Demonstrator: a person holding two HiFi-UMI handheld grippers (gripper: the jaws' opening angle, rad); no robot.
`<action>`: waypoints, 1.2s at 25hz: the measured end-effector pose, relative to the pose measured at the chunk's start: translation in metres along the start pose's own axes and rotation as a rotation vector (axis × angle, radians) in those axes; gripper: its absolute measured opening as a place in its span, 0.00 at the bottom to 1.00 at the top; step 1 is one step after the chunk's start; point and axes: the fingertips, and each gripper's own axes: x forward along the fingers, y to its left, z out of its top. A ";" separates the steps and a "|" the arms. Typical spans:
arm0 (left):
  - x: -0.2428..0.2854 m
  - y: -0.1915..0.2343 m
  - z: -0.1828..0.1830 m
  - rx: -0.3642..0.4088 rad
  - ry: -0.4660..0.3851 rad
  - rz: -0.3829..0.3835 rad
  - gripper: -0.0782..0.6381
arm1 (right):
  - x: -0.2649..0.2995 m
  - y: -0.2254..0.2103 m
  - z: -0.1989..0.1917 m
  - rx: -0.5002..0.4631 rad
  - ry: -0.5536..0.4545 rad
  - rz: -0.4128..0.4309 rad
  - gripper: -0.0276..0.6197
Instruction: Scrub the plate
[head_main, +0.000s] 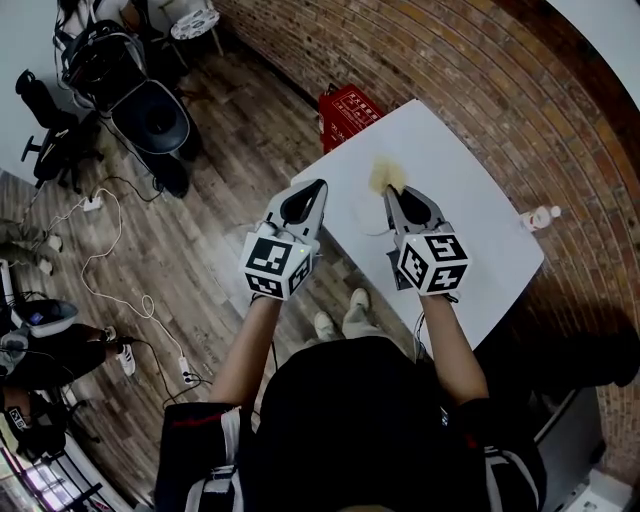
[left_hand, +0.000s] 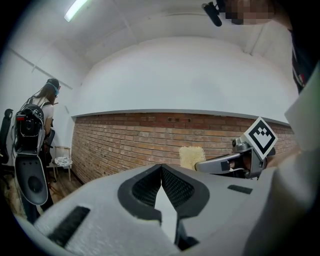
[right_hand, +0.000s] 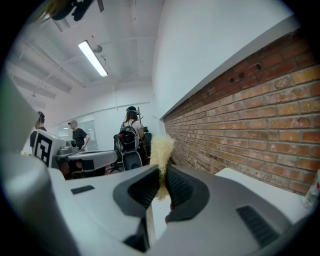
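Gripping a yellow sponge (right_hand: 161, 149) by its lower edge, the right gripper (right_hand: 161, 172) has its jaws closed on it so that most of the fluffy pad sticks out past the tips. That leaves a free face to rub with, which suits a scrubbing job. In the head view the sponge sits just above the centre of the frame, over the white table (head_main: 480, 190). It looks clear of the top rather than pressed to it, though the steep angle makes that hard to judge.

The left gripper (head_main: 314, 192) is to the left of it, near the table's left edge, with its jaws fully together and nothing between them. My reading is that it is kept free to steady the plate while the other one scrubs. The two grippers are side by side and apart, both pointing toward the top of the frame.

The plate itself I cannot make out in any view. The table top shows only a faint thin curve below the sponge, too slight to name, and a white plate would blend into it. Scrubbing therefore seems not yet begun.

A small bottle (head_main: 540, 215) stands at the table's right edge and a red crate (head_main: 345, 112) sits on the floor at upper middle, both away from the grippers.
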 end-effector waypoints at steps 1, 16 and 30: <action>0.004 -0.001 -0.003 0.001 0.005 -0.003 0.14 | 0.001 -0.004 -0.001 0.001 0.003 -0.001 0.10; 0.062 -0.012 -0.082 0.018 0.154 -0.032 0.14 | 0.014 -0.063 -0.063 0.043 0.146 -0.012 0.10; 0.092 -0.010 -0.155 0.029 0.244 -0.079 0.14 | 0.046 -0.091 -0.125 0.098 0.280 -0.012 0.10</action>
